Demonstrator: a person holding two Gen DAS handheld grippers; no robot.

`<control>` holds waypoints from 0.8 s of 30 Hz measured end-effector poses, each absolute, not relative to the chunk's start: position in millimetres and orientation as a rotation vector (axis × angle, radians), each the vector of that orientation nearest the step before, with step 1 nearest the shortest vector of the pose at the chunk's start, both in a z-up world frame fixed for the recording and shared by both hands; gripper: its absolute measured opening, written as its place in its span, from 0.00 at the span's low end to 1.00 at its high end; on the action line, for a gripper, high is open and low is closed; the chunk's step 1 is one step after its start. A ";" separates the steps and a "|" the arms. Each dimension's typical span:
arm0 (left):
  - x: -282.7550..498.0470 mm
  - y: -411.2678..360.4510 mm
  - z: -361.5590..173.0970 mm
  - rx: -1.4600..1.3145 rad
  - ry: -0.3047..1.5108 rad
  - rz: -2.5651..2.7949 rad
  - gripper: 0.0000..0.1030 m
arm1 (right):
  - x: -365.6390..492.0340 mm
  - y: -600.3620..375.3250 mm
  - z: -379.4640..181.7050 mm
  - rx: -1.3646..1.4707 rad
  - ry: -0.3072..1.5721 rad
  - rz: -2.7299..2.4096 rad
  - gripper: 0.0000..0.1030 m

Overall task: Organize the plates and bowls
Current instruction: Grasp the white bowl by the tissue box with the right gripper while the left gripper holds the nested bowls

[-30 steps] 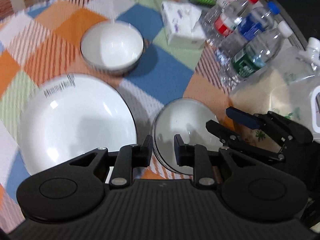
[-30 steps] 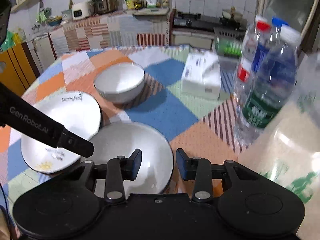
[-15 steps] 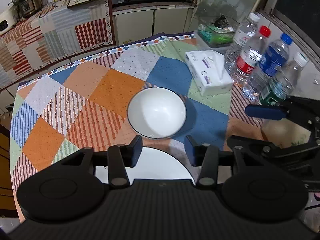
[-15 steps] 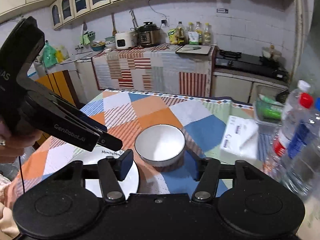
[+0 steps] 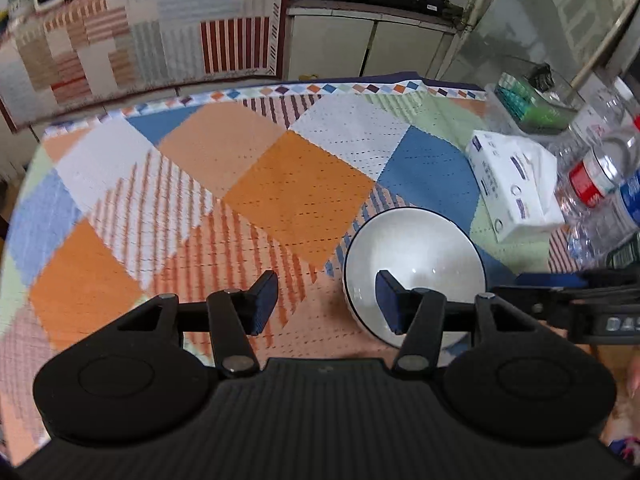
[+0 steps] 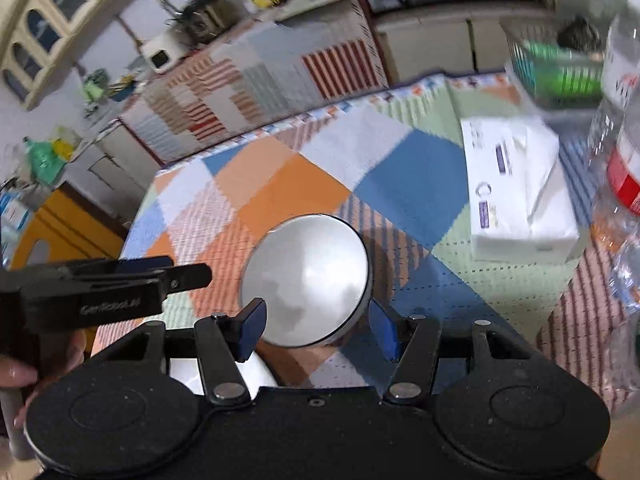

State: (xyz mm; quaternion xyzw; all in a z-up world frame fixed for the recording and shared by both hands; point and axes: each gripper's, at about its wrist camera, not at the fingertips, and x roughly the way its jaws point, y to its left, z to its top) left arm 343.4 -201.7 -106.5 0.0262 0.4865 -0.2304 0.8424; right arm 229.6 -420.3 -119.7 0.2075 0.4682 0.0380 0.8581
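Note:
A white bowl (image 5: 420,248) with a dark rim stands on the checked tablecloth (image 5: 280,184). My left gripper (image 5: 326,302) hovers just left of it, jaws opening with only cloth between them; its right finger overlaps the bowl's near side. In the right wrist view the bowl (image 6: 308,276) lies just beyond my right gripper (image 6: 318,332), which is open, its pads apart from the rim. A sliver of white plate (image 6: 256,368) shows under its left finger. The left gripper (image 6: 176,272) reaches in from the left; the right gripper (image 5: 536,286) enters from the right.
A white tissue box (image 5: 512,184) lies right of the bowl. Beyond it stand several water bottles (image 5: 600,176) and a clear container (image 5: 532,100) with green contents. The table's far edge (image 5: 280,92) faces kitchen cabinets. A hand (image 6: 16,372) holds the left gripper.
Both grippers have left the plates at the near side and moved forward toward the bowl. Their jaws have widened. The plates have dropped almost out of view.

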 end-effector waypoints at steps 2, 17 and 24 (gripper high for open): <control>348.7 -200.4 -117.7 0.017 1.037 -0.484 0.51 | 242.5 -422.1 -134.2 0.469 1.017 0.057 0.60; 359.7 -209.2 -158.8 -0.154 1.152 -0.495 0.07 | 258.2 -439.1 -179.5 0.629 1.023 -0.100 0.22; 333.0 -223.8 -133.8 0.002 1.051 -0.548 0.07 | 261.7 -432.5 -169.2 0.587 1.037 -0.107 0.09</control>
